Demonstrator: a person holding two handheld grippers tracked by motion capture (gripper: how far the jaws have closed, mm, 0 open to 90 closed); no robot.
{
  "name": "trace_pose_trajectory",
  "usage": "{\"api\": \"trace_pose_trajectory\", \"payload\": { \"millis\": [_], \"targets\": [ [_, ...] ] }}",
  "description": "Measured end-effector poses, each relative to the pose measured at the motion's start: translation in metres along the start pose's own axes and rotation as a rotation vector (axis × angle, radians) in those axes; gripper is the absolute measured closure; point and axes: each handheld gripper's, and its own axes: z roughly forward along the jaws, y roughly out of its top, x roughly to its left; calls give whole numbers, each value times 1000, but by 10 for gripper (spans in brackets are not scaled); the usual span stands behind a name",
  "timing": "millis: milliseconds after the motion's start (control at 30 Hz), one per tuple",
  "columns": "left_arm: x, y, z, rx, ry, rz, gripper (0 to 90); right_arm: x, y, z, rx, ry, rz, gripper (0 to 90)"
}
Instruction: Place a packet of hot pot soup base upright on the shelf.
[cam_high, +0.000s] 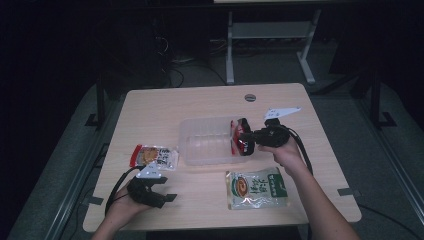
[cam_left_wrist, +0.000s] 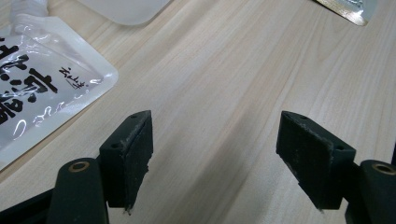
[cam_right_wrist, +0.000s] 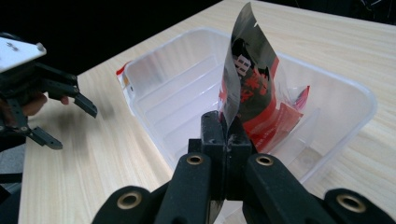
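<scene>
- The right gripper (cam_right_wrist: 223, 128) has its fingers pinching the bottom edge of a red and black snack packet (cam_right_wrist: 250, 88), held upright over the right end of a clear plastic bin (cam_right_wrist: 154, 84). Its print is too small to read.
- The bin sits mid-surface on the light wood surface (cam_high: 200, 102), with bare wood behind it up to the far edge.
- The left gripper (cam_left_wrist: 215, 158) rests near the front left corner, fingers spread wide over bare wood with nothing between them.
- Just beyond it lies a red-edged snack packet (cam_high: 154, 156), beside the bin's left end.
- A green and white pouch (cam_high: 256, 188) lies near the front edge, below the bin; bold black Chinese characters show, not legible.
- Open wood lies between the two front packets.
</scene>
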Motion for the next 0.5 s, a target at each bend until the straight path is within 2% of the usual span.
{"api": "trace_pose_trajectory", "payload": {
  "millis": [267,333,367,467,500],
  "targets": [
    [-1,0,0,6,-6,-6,270,1,-1,6,4,-4,3,880],
    [-1,0,1,6,-6,-7,270,0,-1,4,-10,-1,8,822],
    [-1,0,0,8,-7,-6,270,1,0,2,-20,-7,7,727],
    [-1,0,1,9,-8,-6,270,3,1,-1,-19,-13,2,617],
    [-1,0,1,9,-8,-6,271,3,1,-1,-19,-13,2,617]
  ]
}}
